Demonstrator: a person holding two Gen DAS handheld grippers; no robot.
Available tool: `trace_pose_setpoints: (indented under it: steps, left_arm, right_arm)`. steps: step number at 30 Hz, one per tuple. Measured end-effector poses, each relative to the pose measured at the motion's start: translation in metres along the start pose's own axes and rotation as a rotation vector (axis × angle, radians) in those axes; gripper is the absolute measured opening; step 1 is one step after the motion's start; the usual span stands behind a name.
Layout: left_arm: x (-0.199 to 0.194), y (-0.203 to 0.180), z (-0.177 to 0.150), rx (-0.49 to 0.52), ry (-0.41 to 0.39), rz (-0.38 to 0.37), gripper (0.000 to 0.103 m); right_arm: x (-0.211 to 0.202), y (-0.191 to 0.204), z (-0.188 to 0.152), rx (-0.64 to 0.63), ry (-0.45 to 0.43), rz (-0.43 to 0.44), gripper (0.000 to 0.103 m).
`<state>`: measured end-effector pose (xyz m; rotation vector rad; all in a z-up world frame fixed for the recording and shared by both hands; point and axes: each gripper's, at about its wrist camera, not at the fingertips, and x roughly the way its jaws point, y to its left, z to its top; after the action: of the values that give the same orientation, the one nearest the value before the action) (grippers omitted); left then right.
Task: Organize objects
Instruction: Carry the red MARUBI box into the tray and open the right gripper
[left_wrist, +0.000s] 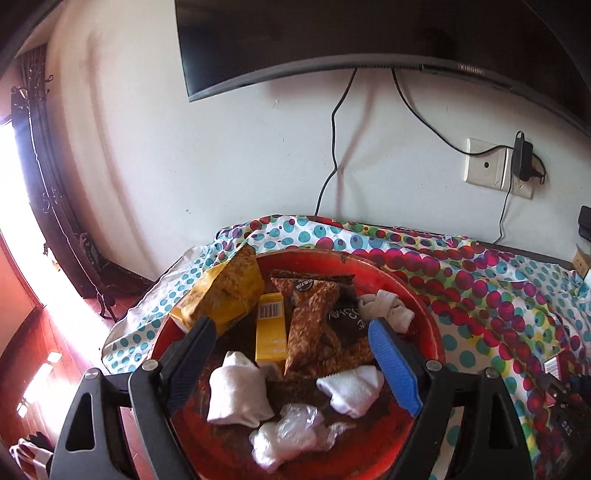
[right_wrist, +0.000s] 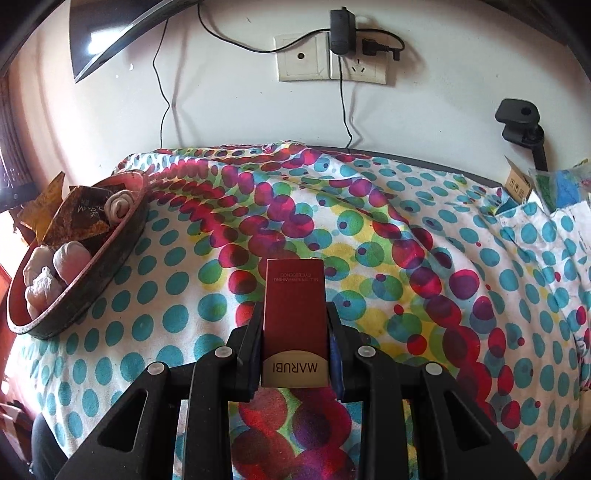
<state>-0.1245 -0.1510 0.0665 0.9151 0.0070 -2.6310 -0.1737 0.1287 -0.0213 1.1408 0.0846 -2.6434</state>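
- Right gripper (right_wrist: 295, 325), lower centre of the right wrist view: jaws closed on a red MARUBI carton (right_wrist: 294, 317), pinched across its narrow sides.
- Carton's long axis runs straight ahead along the fingers, away from the camera. Beige end cap with the brand name faces the lens; the far end points toward the wall at the top of the frame. Print reads upside down from here.
- Carton appears held clear of the dotted cloth (right_wrist: 369, 229); cannot tell how high.
- Red round tray (right_wrist: 92, 280) sits at the left edge of that view, well apart from the carton, already loaded.
- Left gripper (left_wrist: 291, 343), lower centre of the left wrist view: jaws spread wide, nothing between them, poised over the tray's contents.
- Seen in the tray there: yellow snack bag (left_wrist: 221, 295), small yellow box (left_wrist: 271, 332), brown packet (left_wrist: 317, 325), rolled white socks (left_wrist: 238, 391), a crumpled clear wrapper (left_wrist: 299, 428).
- Judged step: carry the carton leftward to the tray and set it in.
- To do it well: clear the tray wall before lowering; lay the carton flat, long axis alongside the small yellow box, where a gap looks likeliest; release only once it rests.
- Risk: the socks are soft and uneven, so a carton put on them may tip.
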Motion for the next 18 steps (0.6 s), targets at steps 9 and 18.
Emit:
trace_pose_setpoints:
  steps: [9, 18]
  left_arm:
    - [-0.043, 0.052, -0.054, -0.099, 0.013, -0.017, 0.087]
    - [-0.058, 0.105, -0.103, -0.162, 0.02, 0.039, 0.087]
  right_arm:
    - [-0.02, 0.107, 0.02, -0.183, -0.046, 0.082, 0.027]
    - [-0.012, 0.208, 0.027, -0.3, -0.04, 0.165, 0.027]
